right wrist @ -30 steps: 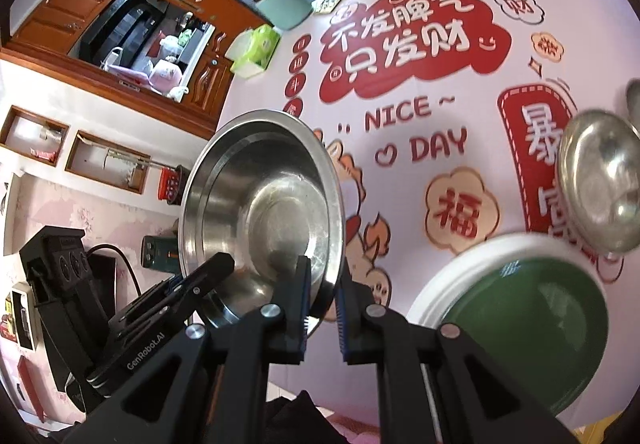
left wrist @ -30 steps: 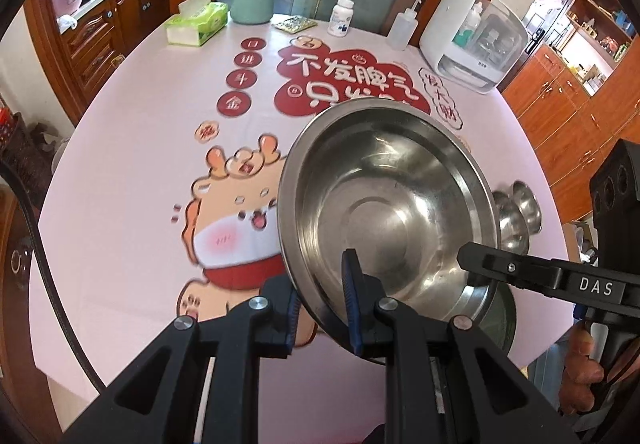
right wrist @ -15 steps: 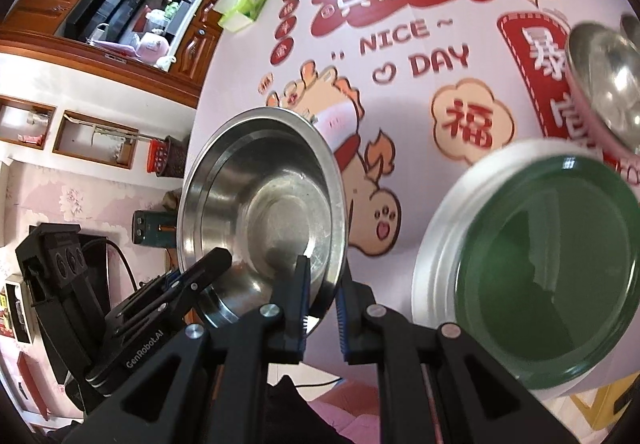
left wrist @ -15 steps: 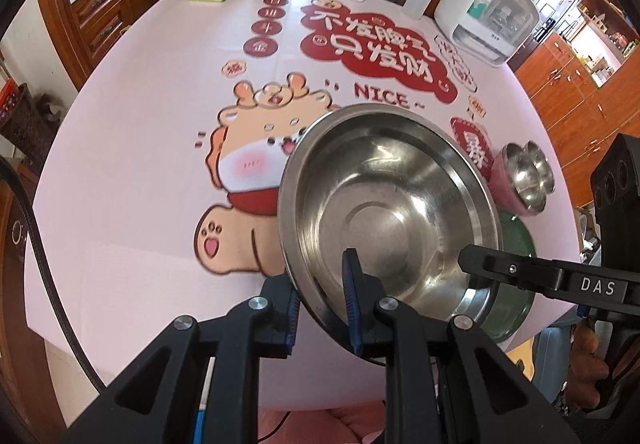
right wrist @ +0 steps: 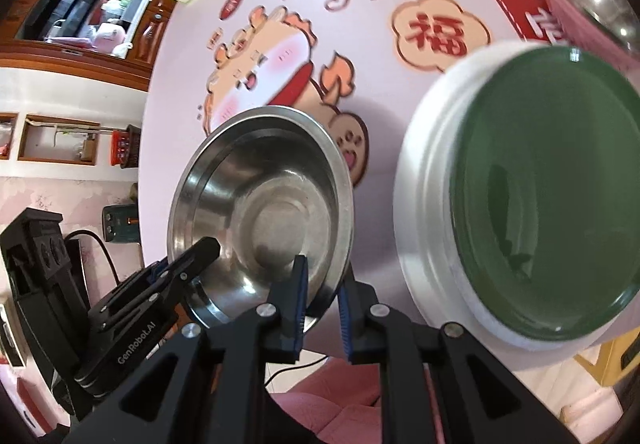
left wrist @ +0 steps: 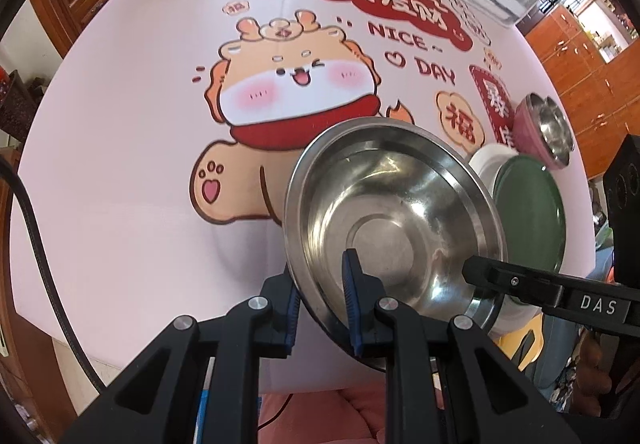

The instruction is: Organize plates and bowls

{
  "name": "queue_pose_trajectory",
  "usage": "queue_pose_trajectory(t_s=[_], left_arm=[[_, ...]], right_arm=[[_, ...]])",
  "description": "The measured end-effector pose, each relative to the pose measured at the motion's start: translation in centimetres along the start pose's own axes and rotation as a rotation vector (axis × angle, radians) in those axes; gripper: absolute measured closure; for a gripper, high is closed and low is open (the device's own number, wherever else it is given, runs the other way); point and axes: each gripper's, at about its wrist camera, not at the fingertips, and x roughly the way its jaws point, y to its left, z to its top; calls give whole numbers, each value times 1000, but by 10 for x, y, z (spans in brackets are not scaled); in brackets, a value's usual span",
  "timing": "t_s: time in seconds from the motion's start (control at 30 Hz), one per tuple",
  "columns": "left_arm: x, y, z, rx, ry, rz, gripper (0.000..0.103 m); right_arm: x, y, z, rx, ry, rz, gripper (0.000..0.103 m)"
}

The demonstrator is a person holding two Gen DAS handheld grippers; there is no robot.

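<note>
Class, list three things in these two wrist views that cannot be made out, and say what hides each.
1. Steel bowl underside, both views: its own body hides it.
2. White plate top, right view: the green plate covers it.
3. Pink bowl, right view: cut by the frame edge and blurred.

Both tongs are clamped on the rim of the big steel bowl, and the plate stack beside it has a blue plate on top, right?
Not quite: the top plate is dark green, as the right wrist view shows. Both tongs, left and right, do clamp the steel bowl by its rim.
</note>
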Motion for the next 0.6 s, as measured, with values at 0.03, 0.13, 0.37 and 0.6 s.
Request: queue_pose_trajectory(t_s=[0.03,0.13,0.37,0.6], left_arm=[[3,1,-1,4,7,1,85],[7,2,-2,14,19,0,85],[15,0,-3,53,28,1,85],[20,2,1,73,38,3,85]], right_arm=[[2,0,-1,4,1,-2,89],[8,-1,-3,12,-1,-24,88],[16,3,-8,4,-9,-92,85],[15,4,-11,6,-32,-109,85]])
